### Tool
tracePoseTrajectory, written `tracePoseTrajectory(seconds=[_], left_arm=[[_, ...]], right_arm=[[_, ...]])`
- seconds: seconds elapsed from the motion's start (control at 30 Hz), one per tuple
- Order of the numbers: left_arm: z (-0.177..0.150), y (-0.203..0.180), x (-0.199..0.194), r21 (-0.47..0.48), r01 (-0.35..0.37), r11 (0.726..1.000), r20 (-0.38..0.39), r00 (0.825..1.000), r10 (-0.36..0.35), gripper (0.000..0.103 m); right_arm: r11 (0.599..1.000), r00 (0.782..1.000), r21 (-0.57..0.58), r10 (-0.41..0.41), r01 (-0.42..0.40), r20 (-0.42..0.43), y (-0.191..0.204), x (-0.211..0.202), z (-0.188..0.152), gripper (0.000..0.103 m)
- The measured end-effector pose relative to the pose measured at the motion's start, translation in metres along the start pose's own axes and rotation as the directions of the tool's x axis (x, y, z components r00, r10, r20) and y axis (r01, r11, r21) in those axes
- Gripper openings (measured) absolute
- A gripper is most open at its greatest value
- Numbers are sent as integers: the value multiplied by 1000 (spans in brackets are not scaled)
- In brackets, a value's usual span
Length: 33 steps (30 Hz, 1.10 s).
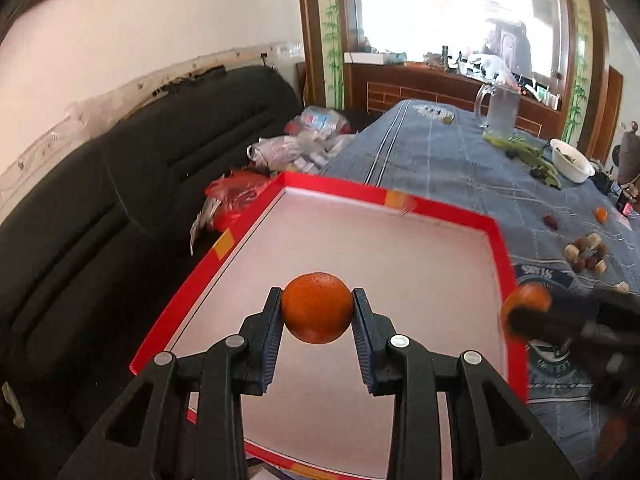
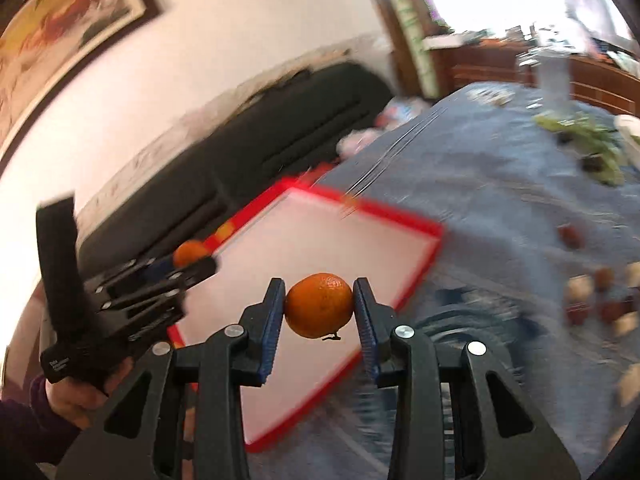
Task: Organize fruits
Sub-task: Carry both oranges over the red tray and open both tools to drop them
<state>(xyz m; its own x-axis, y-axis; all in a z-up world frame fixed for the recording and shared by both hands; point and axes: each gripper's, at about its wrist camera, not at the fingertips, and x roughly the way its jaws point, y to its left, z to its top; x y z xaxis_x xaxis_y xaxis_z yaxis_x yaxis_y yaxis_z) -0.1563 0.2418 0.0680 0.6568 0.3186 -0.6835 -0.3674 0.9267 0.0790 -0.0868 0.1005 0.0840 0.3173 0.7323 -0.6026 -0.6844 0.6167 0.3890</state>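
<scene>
My left gripper is shut on an orange mandarin, held in the air above the pale floor of a red-rimmed tray. My right gripper is shut on a second mandarin, over the tray's near right edge. That second mandarin shows blurred at the right of the left wrist view, beside the tray's right rim. The left gripper with its mandarin appears at the left of the right wrist view, held by a hand. The tray holds no fruit.
The tray rests on a blue cloth-covered table. Several small brown and pale fruits and another mandarin lie to its right. Farther back stand a glass jug, greens and a white bowl. A dark sofa with bags lines the left.
</scene>
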Motion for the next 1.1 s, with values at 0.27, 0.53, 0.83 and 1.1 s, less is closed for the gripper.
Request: tracePoseTrajectory(seconds=[0.27, 0.53, 0.83, 1.1], left_arm=[[-13, 11, 18, 12, -8, 1000, -50, 999, 9, 33], [-15, 11, 17, 34, -45, 998, -55, 997, 47, 71], [-5, -10, -22, 62, -23, 998, 74, 997, 18, 79], [-10, -76, -41, 203, 137, 969, 74, 985, -155, 80]], right_arm=[[998, 990, -68, -10, 1, -141, 28, 42, -30, 37], [995, 987, -94, -44, 30, -152, 34, 51, -30, 38], [999, 996, -22, -47, 49, 73, 6, -13, -23, 58], [965, 955, 128, -248, 229, 164, -63, -91, -50, 63]])
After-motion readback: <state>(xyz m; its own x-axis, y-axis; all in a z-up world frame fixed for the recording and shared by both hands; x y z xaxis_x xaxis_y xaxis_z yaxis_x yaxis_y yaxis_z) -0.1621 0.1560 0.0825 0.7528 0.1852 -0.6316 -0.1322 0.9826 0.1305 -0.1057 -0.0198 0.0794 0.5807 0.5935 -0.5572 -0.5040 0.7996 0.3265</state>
